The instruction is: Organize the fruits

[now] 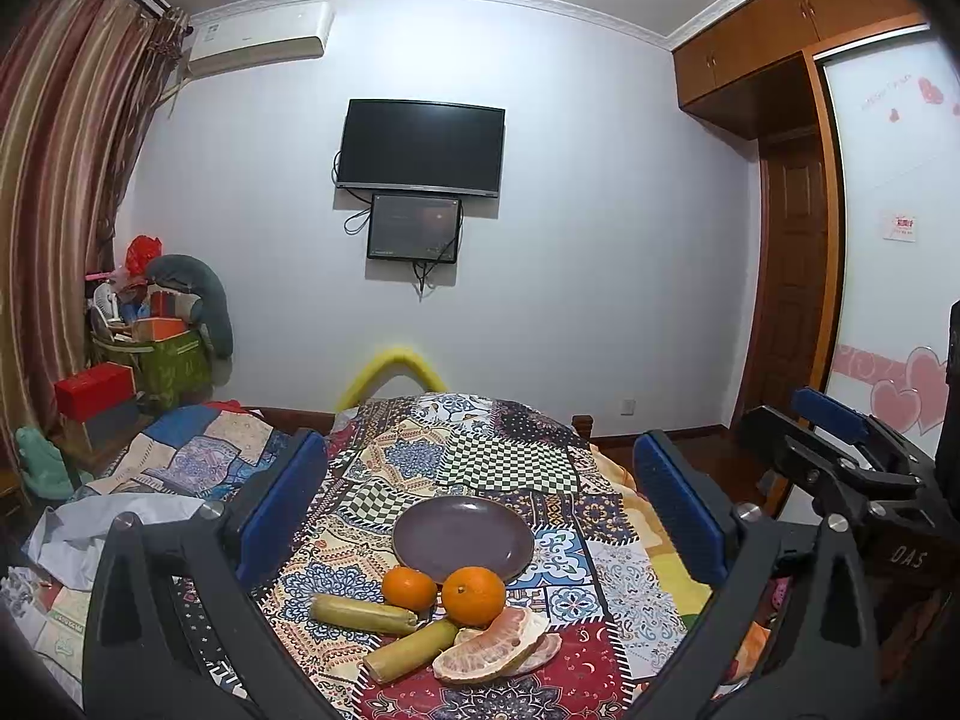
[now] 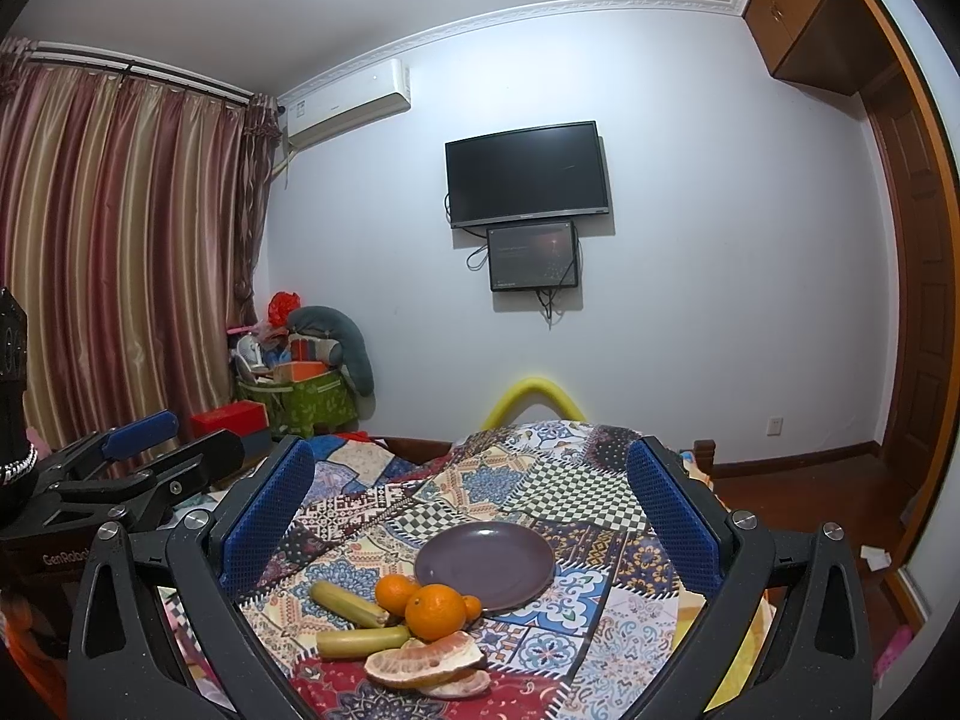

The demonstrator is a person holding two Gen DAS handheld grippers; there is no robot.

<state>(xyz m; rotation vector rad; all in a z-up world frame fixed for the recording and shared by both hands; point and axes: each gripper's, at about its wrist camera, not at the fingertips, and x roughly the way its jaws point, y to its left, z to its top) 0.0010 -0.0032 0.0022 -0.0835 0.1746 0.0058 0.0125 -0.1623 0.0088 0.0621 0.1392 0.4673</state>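
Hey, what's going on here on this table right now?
Both handheld grippers, left gripper and right gripper, hover open above a patchwork-cloth table, holding nothing. The round purple plate has nothing on it. In front of it lie two oranges, a tinier one partly hidden, two yellow-green sugarcane sticks and peeled pomelo segments. No fruit is on the plate yet.

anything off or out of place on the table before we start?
The purple plate is empty; all fruit sits loose on the patterned cloth in front of it: two oranges, two yellow-green stalk pieces, peeled pomelo segments. Nothing spilled or damaged.
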